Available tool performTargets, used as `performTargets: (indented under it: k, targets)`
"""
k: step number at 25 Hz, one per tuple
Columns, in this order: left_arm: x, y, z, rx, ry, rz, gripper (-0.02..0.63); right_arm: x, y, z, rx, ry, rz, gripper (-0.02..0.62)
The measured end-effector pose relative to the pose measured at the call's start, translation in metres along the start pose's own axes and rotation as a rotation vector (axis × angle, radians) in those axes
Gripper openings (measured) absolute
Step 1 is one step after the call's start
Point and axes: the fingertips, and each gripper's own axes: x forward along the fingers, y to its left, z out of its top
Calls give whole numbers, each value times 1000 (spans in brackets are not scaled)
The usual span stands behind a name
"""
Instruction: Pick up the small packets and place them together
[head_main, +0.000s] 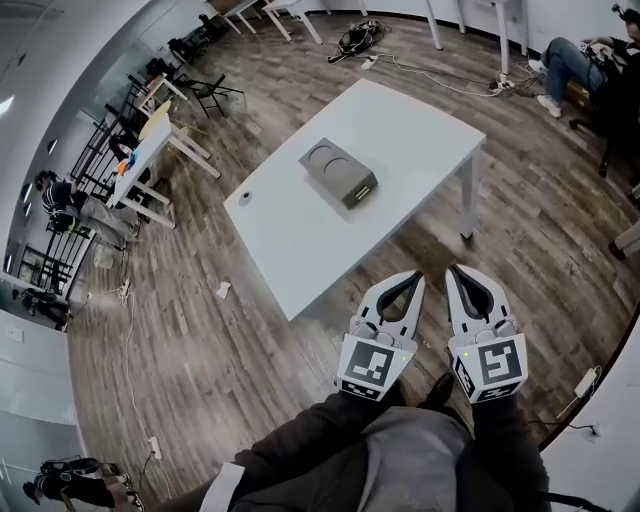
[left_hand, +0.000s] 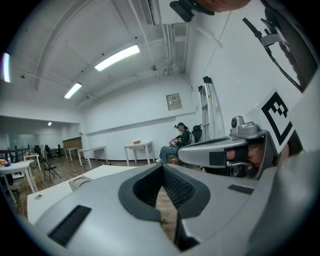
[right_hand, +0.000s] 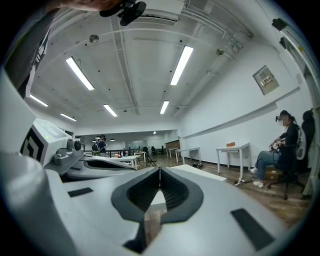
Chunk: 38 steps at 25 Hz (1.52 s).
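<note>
Grey jaws first: two claws side by side. The left gripper (head_main: 408, 283) and right gripper (head_main: 462, 276) are both clenched on nothing, just short of the one white table (head_main: 300, 250). Ahead and to the left lies one grey box (head_main: 338, 170), its long axis angled away up-left, with the left claw nearer. One small round thing (head_main: 245, 197) sits left of it. Small packets? None I can make out.

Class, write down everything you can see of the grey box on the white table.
The grey box is low, rectangular and matte. Its top has two shallow round recesses side by side. Its near end is dark, with something small and yellowish in it. It lies flat, askew, near the middle of the white table; nothing else touches it.
</note>
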Motion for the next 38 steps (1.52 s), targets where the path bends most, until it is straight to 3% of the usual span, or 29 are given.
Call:
performTargets:
  k: [10, 28, 38]
  targets:
    - [13, 48, 11, -1, -21, 130, 2, 51, -4, 12, -23, -15, 112, 5]
    - [72, 178, -52, -162, 20, 251, 2, 204, -7, -38, -38, 140, 247, 5]
    - [69, 264, -67, -223, -14, 346, 2, 298, 41, -31, -99, 167, 383, 5]
